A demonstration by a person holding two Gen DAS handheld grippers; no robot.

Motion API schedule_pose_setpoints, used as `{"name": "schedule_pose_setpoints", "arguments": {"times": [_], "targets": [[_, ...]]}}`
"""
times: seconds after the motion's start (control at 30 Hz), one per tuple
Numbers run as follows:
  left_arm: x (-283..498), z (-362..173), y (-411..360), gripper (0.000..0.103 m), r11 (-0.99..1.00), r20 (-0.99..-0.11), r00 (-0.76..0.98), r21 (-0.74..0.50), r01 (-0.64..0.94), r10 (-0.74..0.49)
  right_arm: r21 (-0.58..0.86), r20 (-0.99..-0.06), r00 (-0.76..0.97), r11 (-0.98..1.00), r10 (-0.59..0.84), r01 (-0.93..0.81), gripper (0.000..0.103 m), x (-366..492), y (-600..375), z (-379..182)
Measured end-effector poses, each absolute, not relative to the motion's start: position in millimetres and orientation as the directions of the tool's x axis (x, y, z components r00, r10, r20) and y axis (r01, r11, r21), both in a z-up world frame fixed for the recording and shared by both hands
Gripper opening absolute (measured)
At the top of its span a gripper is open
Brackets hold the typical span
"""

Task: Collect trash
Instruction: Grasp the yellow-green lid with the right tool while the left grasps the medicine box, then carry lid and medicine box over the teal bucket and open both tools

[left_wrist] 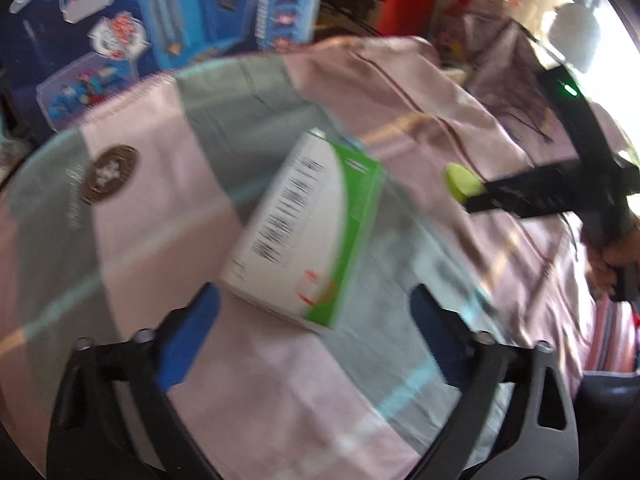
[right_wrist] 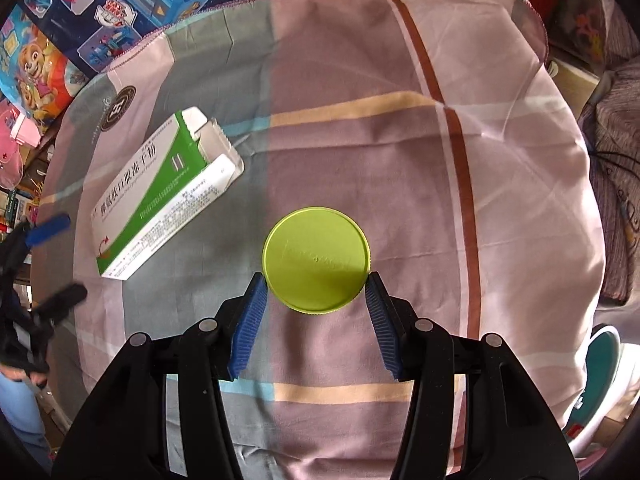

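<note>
A white and green medicine box (left_wrist: 304,236) lies on the patchwork cloth (left_wrist: 132,240), just beyond my left gripper (left_wrist: 316,308), which is open and empty. The box also shows in the right wrist view (right_wrist: 160,196), its far end flap open. My right gripper (right_wrist: 316,284) is shut on a lime green round lid (right_wrist: 316,260), its blue pads (right_wrist: 252,312) against the lid's two sides, above the cloth. The lid (left_wrist: 462,184) and the right gripper holding it show at the right in the left wrist view. The left gripper shows at the far left of the right wrist view (right_wrist: 56,256).
The cloth (right_wrist: 400,140) covers a round table. Blue toy boxes (right_wrist: 120,4) stand behind its far left edge. More clutter and a grey blanket (right_wrist: 616,168) lie to the right. A teal and white object (right_wrist: 600,364) sits at lower right.
</note>
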State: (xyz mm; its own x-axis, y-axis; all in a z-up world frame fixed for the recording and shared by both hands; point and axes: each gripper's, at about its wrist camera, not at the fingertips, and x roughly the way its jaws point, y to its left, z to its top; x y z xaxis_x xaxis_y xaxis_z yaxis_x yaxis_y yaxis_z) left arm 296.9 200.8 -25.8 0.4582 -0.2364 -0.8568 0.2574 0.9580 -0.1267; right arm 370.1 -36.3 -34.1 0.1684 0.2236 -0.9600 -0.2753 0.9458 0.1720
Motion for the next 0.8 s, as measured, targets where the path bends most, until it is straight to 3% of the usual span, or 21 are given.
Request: {"name": "schedule_pose_setpoints", "arguments": {"times": [0.27,0.4,0.47,0.8], "targets": [[343.5,-68.5,175.3,0.099,0.957,-0.929,0.327,-0.083,0.278,-0.175,0.215,-0.953,0.155,0.943,0.259,-0.254,0.049,371.4,-49.1,-42.6],[349.6,-79.0,167.3,0.098,0.959,-0.924,0.337,-0.087,0.271,-0.179,0.232,-0.949,0.159,0.945,0.272,-0.229,0.049,371.7,-62.8,-46.4],[350.8,-77.5,163.9,0.083,0.969,-0.920,0.363,-0.056,0.242,-0.144,0.248,-0.945,0.162,0.947,0.283,-0.206,0.049,371.0,-73.8,-48.5],[317.7,-47.4,114.2,0.073,0.986,-0.900,0.434,0.033,0.164,-0.042,0.322,-0.921,0.185,0.938,0.342,-0.131,0.049,348.9,-131.9,-41.5]]}}
